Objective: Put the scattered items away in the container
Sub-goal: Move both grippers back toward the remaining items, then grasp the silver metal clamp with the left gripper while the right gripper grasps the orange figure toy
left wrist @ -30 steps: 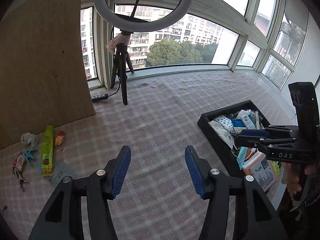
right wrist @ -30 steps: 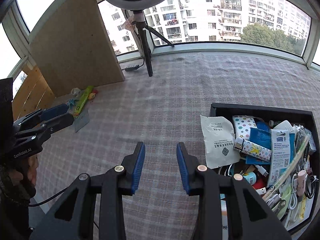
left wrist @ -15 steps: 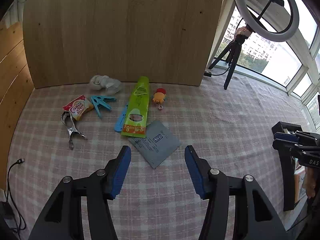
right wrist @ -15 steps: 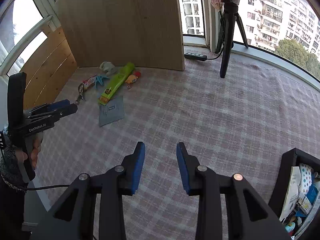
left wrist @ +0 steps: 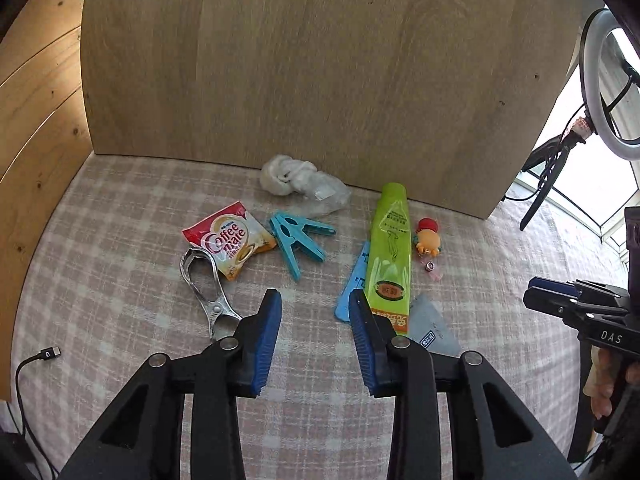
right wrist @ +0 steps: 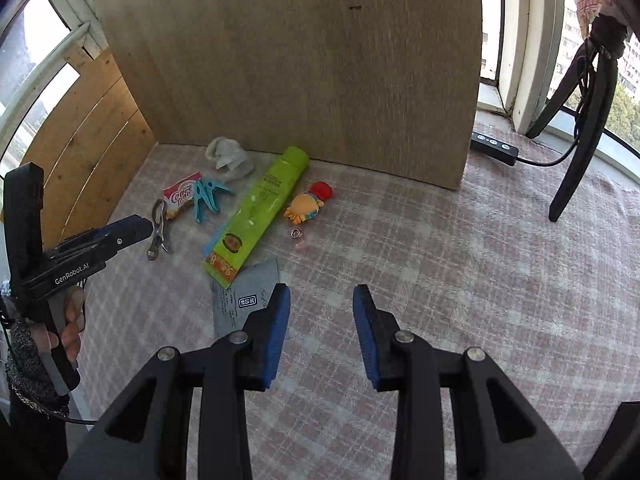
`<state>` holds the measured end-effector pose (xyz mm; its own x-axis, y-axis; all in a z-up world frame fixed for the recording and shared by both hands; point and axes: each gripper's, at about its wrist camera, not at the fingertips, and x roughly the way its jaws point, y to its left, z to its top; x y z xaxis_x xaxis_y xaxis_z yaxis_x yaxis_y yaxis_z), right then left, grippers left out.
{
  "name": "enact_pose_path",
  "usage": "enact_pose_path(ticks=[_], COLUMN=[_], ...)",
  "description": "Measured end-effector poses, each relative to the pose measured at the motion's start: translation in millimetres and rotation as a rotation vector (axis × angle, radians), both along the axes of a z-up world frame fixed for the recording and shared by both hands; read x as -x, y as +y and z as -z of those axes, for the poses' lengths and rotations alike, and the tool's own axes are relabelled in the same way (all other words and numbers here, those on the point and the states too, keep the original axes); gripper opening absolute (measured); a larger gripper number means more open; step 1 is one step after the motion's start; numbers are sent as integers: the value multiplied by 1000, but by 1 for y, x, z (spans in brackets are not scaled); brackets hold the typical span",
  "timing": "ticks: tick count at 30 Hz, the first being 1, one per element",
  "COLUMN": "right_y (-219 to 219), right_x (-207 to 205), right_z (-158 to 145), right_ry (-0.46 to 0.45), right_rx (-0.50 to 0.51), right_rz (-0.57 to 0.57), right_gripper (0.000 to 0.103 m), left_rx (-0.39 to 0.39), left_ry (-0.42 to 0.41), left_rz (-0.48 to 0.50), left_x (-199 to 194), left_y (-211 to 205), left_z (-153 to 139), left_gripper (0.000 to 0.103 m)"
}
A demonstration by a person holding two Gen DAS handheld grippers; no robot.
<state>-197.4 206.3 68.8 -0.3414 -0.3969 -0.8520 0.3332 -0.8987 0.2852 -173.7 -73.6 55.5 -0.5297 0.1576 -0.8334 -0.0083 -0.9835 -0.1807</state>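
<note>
My left gripper [left wrist: 316,336] hangs over the checked cloth [left wrist: 120,240] with its jaws closing on nothing; between them I see only bare cloth. My right gripper [right wrist: 322,334] has its fingers part way apart, also empty. The scattered things lie in a bunch by the wooden board [left wrist: 320,60]. From my left fingers the green tube [left wrist: 392,252] sits at about one o'clock, long axis running twelve to six, its printed end just beside my right pad [left wrist: 362,340]. The blue clips [left wrist: 298,238] are at twelve, the metal clamp [left wrist: 204,284] at ten, the coffee sachet [left wrist: 230,240] at eleven. The left hand looks nearer the bunch, so I'd take the tube across its narrow width. The container is not in view.
</note>
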Motion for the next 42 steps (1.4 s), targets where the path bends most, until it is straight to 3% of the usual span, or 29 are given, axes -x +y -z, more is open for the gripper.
enact_pose_path(ticks=[5,9,16,20,23,26,30,33,37,38,42], right_y=[0,2,-15,-28,-42,-54,-65,-80,-87,-87,-80], right_x=[13,22,36,50,61,74,89,88,83,81,73], right_z=[13,23,25,30,37,46,56,55,55,56,57], right_ry=[-19,-38,-34,-43,-46,-59,-102,-78,-57,-58,-86], right_rx=[-7,-5,11,8,2,-32,-20,-102,-140,-138,-100], right_rz=[-6,11,5,15,14,28,35,3,-14,-11,-3], right_gripper=[32,32,32,32,32,32,33,33,30,24,23], left_rx=[51,21,-16,54,33,69,64,60,15,-15,-12], left_ry=[-22,-62,-77,-77,-91,-99,-104,-87,-96,-100,-95], left_rz=[-93,-139,-154,-143,-154,-167,-178,-178,-199,-204,-192], left_x=[-11,-14,6,16,21,22,21,19,20,21,21], left_y=[-42,-58,-43,-30,-31,-35,-43,-48,-56,-58,-57], left_z=[9,24,39,44,51,56,62,62,61,61,61], left_gripper=[32,32,45,49,49,49,45,40,31,24,22])
